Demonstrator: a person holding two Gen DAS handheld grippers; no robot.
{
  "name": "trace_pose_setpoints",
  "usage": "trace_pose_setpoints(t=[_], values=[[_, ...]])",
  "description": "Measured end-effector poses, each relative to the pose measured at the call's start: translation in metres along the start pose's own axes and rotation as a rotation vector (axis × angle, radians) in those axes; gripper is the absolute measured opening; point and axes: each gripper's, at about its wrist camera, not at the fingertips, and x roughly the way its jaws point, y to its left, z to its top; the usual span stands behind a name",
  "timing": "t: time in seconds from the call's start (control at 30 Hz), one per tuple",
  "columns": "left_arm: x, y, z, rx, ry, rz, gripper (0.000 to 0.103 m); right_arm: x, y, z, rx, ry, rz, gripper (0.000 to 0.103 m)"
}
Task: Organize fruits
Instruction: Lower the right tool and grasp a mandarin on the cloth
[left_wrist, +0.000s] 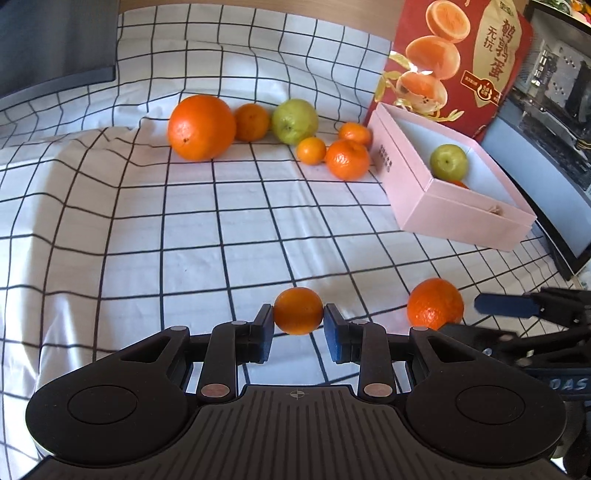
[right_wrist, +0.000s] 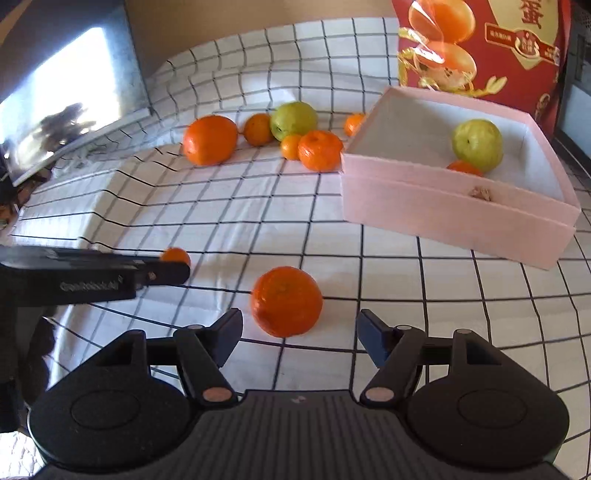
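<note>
Two grippers work above a checked cloth (left_wrist: 147, 229). Left gripper (left_wrist: 298, 318) clamps a small mandarin (left_wrist: 298, 311) between its pads. Right gripper (right_wrist: 299, 334) stands open, a larger tangerine (right_wrist: 286, 301) lying just ahead, untouched. Beyond, a pink box (right_wrist: 443, 218) holds a green fruit (right_wrist: 477, 144), perhaps a guava, and something orange.

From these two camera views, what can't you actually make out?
- Orange fruit in the pink box, both views: the front wall hides all but its top.
- Small tan mark on the box's front rim: too small to identify.
- Small orange in the left tool, right wrist view: the tool's finger covers most of it.
- Red package behind the box: cut off by the top edge in both views.
- Right tool, left wrist view: mostly past the right edge.
</note>
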Motion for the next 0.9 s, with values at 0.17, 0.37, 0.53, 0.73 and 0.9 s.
trace_pose_setpoints(t=[0.17, 0.37, 0.53, 0.73, 0.9], values=[[-0.001, 0.000, -0.003, -0.004, 0.007, 0.010, 0.034, -0.004, 0.004, 0.004, -0.020, -0.025, 0.004, 0.071], [0.000, -0.005, -0.003, 0.022, 0.018, 0.035, 0.034, 0.004, -0.001, 0.005, -0.005, -0.002, -0.044, 0.072], [0.004, -0.006, -0.003, 0.027, 0.030, 0.031, 0.034, -0.002, -0.015, 0.000, 0.016, 0.000, -0.049, 0.078], [0.006, -0.007, -0.002, 0.029, 0.029, 0.036, 0.034, -0.010, -0.024, -0.012, 0.011, 0.023, -0.048, 0.081], [0.006, -0.006, -0.001, 0.006, 0.028, 0.029, 0.034, -0.005, -0.023, -0.019, 0.004, 0.048, -0.046, 0.081]])
